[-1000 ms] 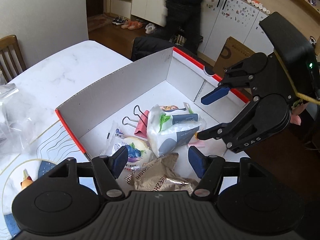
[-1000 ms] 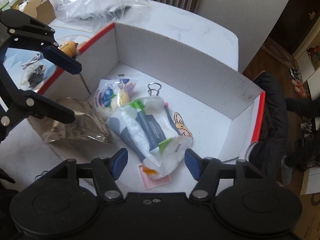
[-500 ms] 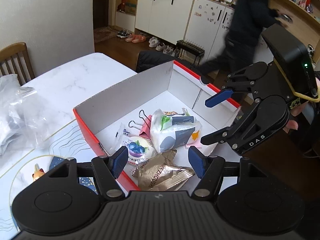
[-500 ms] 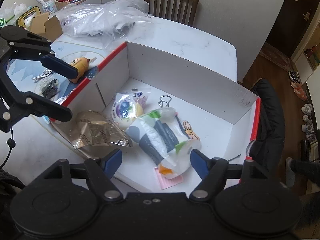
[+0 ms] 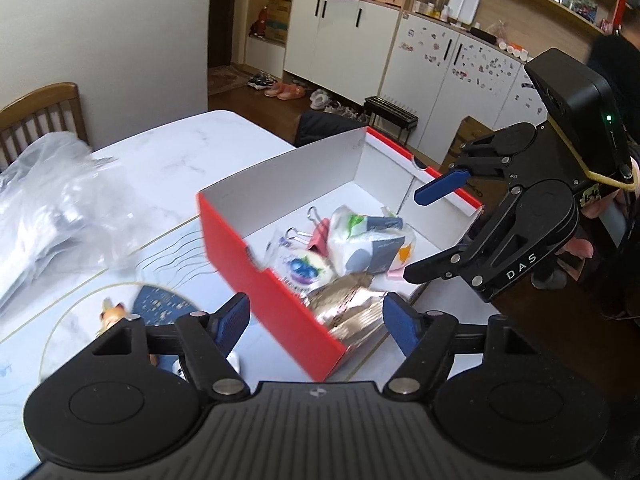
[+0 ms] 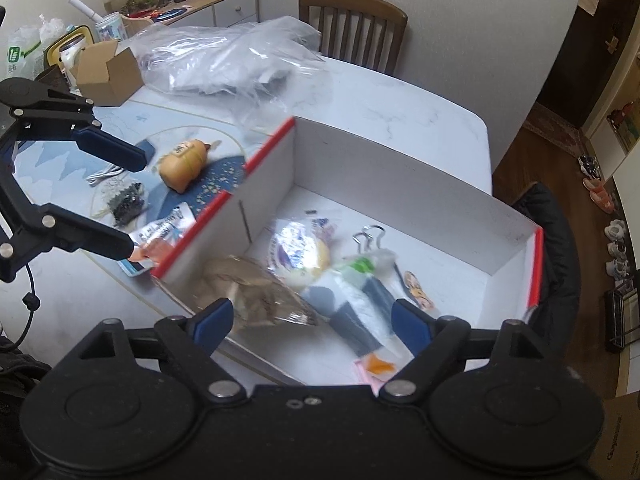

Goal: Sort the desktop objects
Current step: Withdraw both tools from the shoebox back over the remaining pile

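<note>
A red-and-white cardboard box [image 5: 256,264] [image 6: 360,160] stands on the table. Inside lie a white tissue pack [image 5: 372,244] [image 6: 360,304], a brown foil snack packet [image 5: 352,308] [image 6: 256,292], a blueberry bread packet [image 5: 300,270] [image 6: 298,252], binder clips [image 5: 316,228] [image 6: 370,238] and a cartoon sticker [image 6: 416,284]. My left gripper [image 5: 316,322] is open and empty, above the box's near corner; it also shows in the right wrist view [image 6: 124,204]. My right gripper [image 6: 312,320] is open and empty, above the box's other side; it shows in the left wrist view [image 5: 424,236].
Left of the box on the blue mat lie a brown toy [image 6: 184,162], a white cable [image 6: 106,174], a dark bundle [image 6: 126,202] and a small packet [image 6: 160,236]. A clear plastic bag [image 6: 232,60], a small carton [image 6: 108,72] and a chair [image 6: 352,28] stand farther back.
Both grippers have pulled back and up from the box, still open and empty. The box looks smaller and more of the table and mat shows.
</note>
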The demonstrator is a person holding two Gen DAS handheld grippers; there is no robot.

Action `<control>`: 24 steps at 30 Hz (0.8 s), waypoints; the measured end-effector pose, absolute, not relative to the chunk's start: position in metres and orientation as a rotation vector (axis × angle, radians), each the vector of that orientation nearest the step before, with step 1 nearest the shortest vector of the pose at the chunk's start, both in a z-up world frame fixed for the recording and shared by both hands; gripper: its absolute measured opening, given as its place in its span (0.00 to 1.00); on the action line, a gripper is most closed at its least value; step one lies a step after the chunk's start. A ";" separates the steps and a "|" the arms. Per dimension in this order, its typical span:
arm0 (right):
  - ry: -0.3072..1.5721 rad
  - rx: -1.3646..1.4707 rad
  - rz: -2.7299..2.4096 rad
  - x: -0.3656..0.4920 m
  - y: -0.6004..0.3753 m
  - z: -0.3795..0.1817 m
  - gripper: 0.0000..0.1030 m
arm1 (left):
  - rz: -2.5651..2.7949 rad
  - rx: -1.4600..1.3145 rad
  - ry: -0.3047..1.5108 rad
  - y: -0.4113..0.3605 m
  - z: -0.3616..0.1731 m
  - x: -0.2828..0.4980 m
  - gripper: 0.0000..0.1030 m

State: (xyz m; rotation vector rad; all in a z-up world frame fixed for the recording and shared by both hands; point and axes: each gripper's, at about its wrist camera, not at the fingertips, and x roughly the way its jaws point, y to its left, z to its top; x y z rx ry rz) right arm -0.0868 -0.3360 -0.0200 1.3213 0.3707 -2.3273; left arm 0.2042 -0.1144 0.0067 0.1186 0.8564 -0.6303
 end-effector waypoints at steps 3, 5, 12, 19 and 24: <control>0.379 1.319 -2.328 -0.085 -0.352 -0.018 0.84 | -0.617 0.098 0.851 -0.094 0.006 0.197 0.78; 0.381 1.315 -2.328 -0.084 -0.363 -0.017 0.84 | -0.604 0.093 0.850 -0.082 0.005 0.193 0.78; 0.374 1.289 -2.331 -0.080 -0.402 -0.011 0.89 | -0.577 0.090 0.845 -0.036 0.004 0.180 0.81; 0.367 1.282 -2.327 -0.074 -0.443 -0.010 0.90 | -0.553 0.096 0.857 0.010 -0.005 0.171 0.86; 0.358 1.289 -2.325 -0.073 -0.471 -0.011 0.90 | -0.529 0.109 0.874 0.040 -0.016 0.167 0.97</control>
